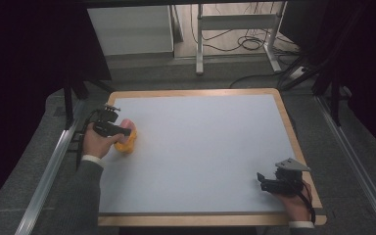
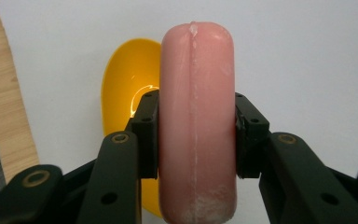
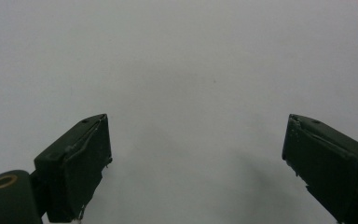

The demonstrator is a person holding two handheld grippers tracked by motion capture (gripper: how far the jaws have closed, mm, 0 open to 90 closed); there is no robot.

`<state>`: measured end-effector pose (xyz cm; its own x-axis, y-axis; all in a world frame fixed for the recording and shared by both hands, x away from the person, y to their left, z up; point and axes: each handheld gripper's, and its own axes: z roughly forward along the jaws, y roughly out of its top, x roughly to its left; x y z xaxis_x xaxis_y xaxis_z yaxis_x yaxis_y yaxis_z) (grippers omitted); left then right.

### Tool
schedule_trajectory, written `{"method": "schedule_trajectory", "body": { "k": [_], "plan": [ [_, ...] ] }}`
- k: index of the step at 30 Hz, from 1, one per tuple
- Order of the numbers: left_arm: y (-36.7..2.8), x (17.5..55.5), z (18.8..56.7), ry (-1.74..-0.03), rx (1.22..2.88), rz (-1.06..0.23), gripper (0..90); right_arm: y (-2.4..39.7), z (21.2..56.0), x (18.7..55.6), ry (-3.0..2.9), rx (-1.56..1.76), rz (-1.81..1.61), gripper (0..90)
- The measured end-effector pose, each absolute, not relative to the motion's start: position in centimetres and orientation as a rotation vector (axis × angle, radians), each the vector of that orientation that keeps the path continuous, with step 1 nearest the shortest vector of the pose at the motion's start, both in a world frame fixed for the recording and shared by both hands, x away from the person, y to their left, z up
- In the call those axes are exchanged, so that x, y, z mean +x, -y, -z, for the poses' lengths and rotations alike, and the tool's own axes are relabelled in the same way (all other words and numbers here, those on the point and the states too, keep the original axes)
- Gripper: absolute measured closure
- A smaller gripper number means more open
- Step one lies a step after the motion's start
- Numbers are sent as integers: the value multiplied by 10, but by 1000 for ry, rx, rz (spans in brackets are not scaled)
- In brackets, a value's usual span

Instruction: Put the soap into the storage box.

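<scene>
While I look down from the high view, I see my left tool (image 1: 122,131) near the left edge of the tabletop (image 1: 200,147). It is clamped on a pink sausage (image 1: 129,124). In the left gripper view the two black jaws press on the sausage (image 2: 196,126) from both sides, about halfway along it. The sausage is long and round at the end. Its long side runs straight away from the tool, so the round tip points forward, away from my hand. A thin pale line runs down the middle of it from tip to bottom. There is some white dust low on it.

Under the sausage sits a yellow bowl (image 2: 126,88). In the left gripper view the bowl peeks out on the left side of the sausage, and a bright spot of light shines on it. In the high view the yellow bowl (image 1: 127,143) lies on the tabletop just below my left tool. I cannot tell if the sausage touches the bowl.

My right tool (image 1: 269,183) is far away, near the right front corner of the tabletop. In the right gripper view its two jaws stand wide apart with nothing between them, and I see the plain pale tabletop (image 3: 191,70) past them. A grey plate sits on top of this tool.
</scene>
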<state>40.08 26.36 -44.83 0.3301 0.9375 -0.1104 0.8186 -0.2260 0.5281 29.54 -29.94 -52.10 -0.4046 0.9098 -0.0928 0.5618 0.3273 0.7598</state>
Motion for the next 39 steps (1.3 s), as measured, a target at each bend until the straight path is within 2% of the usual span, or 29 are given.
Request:
{"method": "schedule_trajectory", "body": {
  "k": [29, 35, 36, 39],
  "plan": [
    [-269, 410, 481, -1605, 2091, -284, 589, 299, 521, 295, -2084, 1288, -887, 75],
    [-268, 403, 462, -1578, 2071, -343, 408, 299, 521, 295, -2087, 1289, -887, 75],
    [-268, 402, 459, -1576, 2062, -359, 408, 299, 521, 295, -2087, 1289, -887, 75],
    [-262, 396, 449, -1533, 2066, -395, 331, 298, 521, 295, -2086, 1287, -888, 75]
  ]
}}
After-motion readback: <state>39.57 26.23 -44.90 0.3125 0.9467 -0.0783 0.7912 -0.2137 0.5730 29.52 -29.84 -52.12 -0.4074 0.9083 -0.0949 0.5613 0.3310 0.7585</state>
